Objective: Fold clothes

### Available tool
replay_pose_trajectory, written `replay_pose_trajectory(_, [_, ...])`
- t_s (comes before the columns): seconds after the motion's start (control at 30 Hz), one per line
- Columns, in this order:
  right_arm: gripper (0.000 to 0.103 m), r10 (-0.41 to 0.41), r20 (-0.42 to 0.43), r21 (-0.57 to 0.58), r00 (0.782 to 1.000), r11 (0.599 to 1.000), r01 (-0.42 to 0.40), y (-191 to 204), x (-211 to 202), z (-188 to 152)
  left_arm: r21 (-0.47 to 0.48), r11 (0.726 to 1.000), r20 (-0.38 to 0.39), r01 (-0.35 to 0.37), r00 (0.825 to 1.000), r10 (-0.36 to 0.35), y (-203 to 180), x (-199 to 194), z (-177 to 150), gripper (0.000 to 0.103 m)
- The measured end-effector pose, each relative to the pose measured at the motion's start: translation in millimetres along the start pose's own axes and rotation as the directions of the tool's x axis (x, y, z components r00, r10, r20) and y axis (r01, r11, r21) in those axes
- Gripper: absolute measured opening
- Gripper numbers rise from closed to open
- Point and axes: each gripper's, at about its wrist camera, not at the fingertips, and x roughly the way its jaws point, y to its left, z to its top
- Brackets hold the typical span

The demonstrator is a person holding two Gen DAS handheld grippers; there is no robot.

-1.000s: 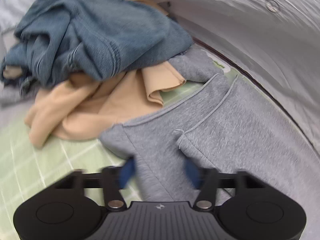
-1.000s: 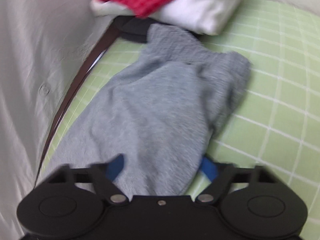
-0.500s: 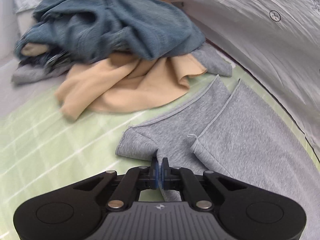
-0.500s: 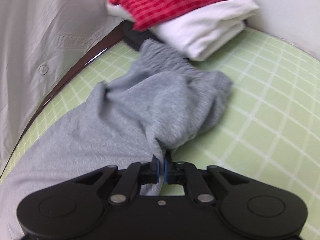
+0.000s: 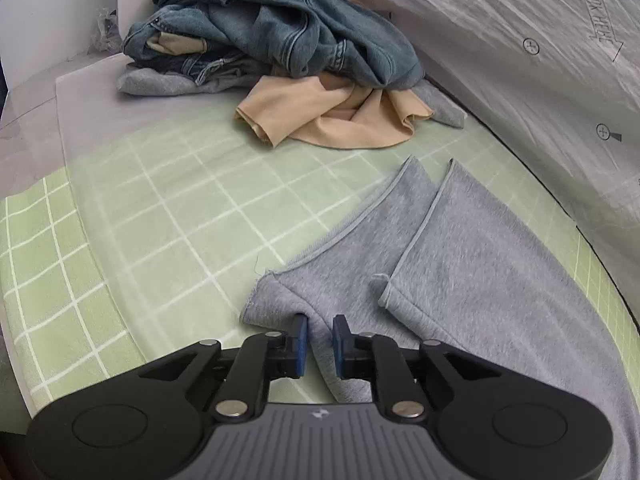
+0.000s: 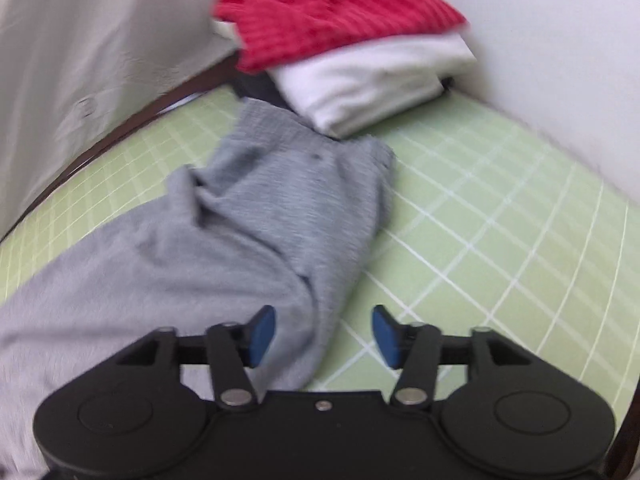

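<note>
Grey sweatpants [image 5: 460,248] lie on a green checked cloth [image 5: 168,216]. In the left wrist view their two leg hems point away from me. My left gripper [image 5: 320,342] is partly open, with a fold of the near leg hem lying between its blue pads. In the right wrist view the waist end of the grey sweatpants [image 6: 272,208] lies bunched on the cloth. My right gripper [image 6: 324,336] is open, with the cloth's edge lying between the pads, untouched.
A heap of blue denim [image 5: 280,28] and a tan garment [image 5: 332,116] lies at the far end in the left wrist view. A folded red garment [image 6: 332,16] sits on a folded white one [image 6: 368,80] beyond the waist. Grey plastic sheeting [image 5: 520,40] lines the side.
Both grippers were shut on the sweatpants half a second ago; now both have opened. The sweatpants have been pulled away from the clothes heap and lie on the cloth.
</note>
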Motion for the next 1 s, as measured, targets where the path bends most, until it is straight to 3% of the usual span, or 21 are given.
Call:
replay_pose_trajectory(0.03, [0.081,0.007,0.023,-0.057,1.0,0.998,-0.006,11.8,-7.8,-5.7,-0.001,1.0,0.009,0.017,1.0,-0.017,-0.6,-4.4,2.3,0.022])
replay_pose_trajectory(0.07, [0.085,0.016,0.046,-0.114,0.999,0.993,-0.011,23.7,-15.6,-11.4,-0.002,0.999,0.018,0.034,0.999,-0.034,-1.1,-8.9,4.7,0.022])
replay_pose_trajectory(0.17, [0.088,0.05,0.108,-0.28,0.993,0.96,-0.018,59.0,-38.9,-28.5,0.008,0.995,0.013,0.097,0.995,-0.098,-9.0,-12.7,9.4,0.024])
replay_pose_trajectory(0.27, [0.088,0.094,0.111,-0.308,0.989,0.95,-0.056,84.2,-53.3,-45.6,-0.039,0.979,-0.022,0.202,0.979,-0.203,-12.6,-6.9,9.8,0.024])
replay_pose_trajectory(0.33, [0.088,0.183,0.074,-0.188,0.98,0.968,-0.167,85.8,-61.4,-48.2,-0.093,0.955,-0.045,0.281,0.957,-0.286,-13.1,-1.8,8.9,0.026])
replay_pose_trajectory(0.4, [0.088,0.302,0.032,0.043,0.953,0.952,-0.303,77.6,-63.2,-51.5,-0.176,0.927,-0.06,0.331,0.937,-0.346,-11.1,6.1,6.7,0.031])
replay_pose_trajectory(0.43, [0.088,0.366,0.02,0.179,0.931,0.914,-0.363,72.8,-63.3,-54.8,-0.218,0.91,-0.065,0.353,0.925,-0.375,-10.1,10.1,5.6,0.034])
replay_pose_trajectory(0.5, [0.088,0.465,0.005,0.402,0.885,0.81,-0.428,64.3,-59.0,-64.2,-0.255,0.902,-0.08,0.349,0.922,-0.38,-9.9,18.7,7.2,0.036])
replay_pose_trajectory(0.57, [0.087,0.517,0.009,0.558,0.856,0.707,-0.433,57.8,-52.7,-74.0,-0.289,0.894,-0.095,0.342,0.919,-0.382,-9.8,27.3,9.0,0.036])
replay_pose_trajectory(0.7, [0.073,0.574,0.023,0.748,0.819,0.534,-0.395,49.3,-41.7,-96.1,-0.355,0.877,-0.125,0.324,0.913,-0.388,-9.6,44.5,12.7,0.037])
replay_pose_trajectory(0.77, [0.063,0.578,0.032,0.784,0.815,0.491,-0.379,46.8,-36.9,-102.0,-0.355,0.877,-0.127,0.324,0.913,-0.389,-10.8,49.0,15.8,0.037])
replay_pose_trajectory(0.83, [0.053,0.568,0.026,0.797,0.823,0.485,-0.36,45.5,-31.8,-102.8,-0.347,0.886,-0.137,0.309,0.917,-0.374,-13.0,53.2,16.4,0.037])
replay_pose_trajectory(1.0, [0.049,0.534,-0.011,0.812,0.845,0.499,-0.305,44.2,-20.9,-101.0,-0.353,0.895,-0.16,0.273,0.925,-0.345,-12.0,63.2,15.3,0.037])
